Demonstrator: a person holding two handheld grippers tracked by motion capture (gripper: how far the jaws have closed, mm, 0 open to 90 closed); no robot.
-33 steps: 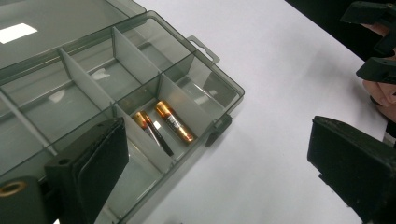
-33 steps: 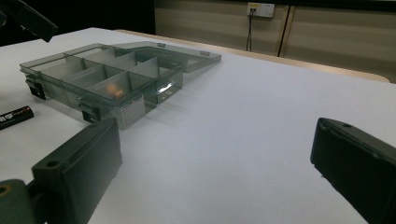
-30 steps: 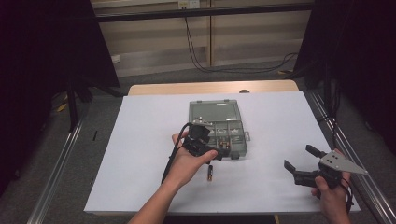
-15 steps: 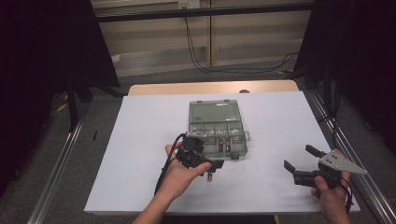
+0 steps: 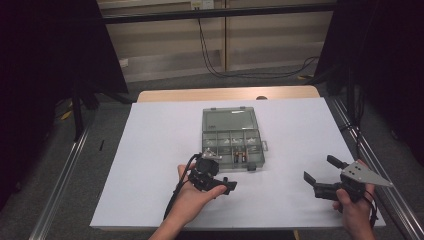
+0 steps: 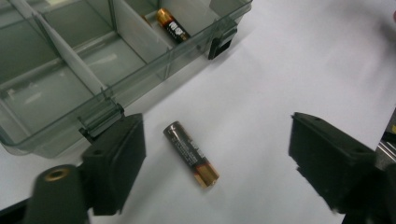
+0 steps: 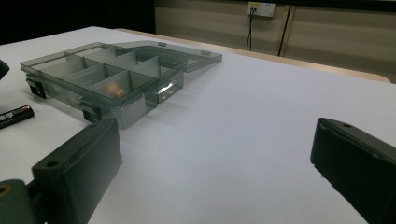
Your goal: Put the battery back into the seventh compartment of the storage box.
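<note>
One black-and-gold cylindrical battery (image 6: 191,153) lies loose on the white tabletop beside the smoky clear plastic organiser box (image 6: 84,70)'s near edge, between the left gripper (image 6: 215,168)'s just-narrowing, untouching jaws; an off-centre pinch could roll it away. The right gripper (image 7: 219,172) gapes empty.

battery (image 6: 191,154) print blurred, nothing legible

Centre frame, your black left claw (image 6: 215,163) flanks a black battery (image 6: 190,153) with a gold end, lying on white desk (image 6: 289,60) beside the smoky grey translucent box (image 6: 70,60).
</note>
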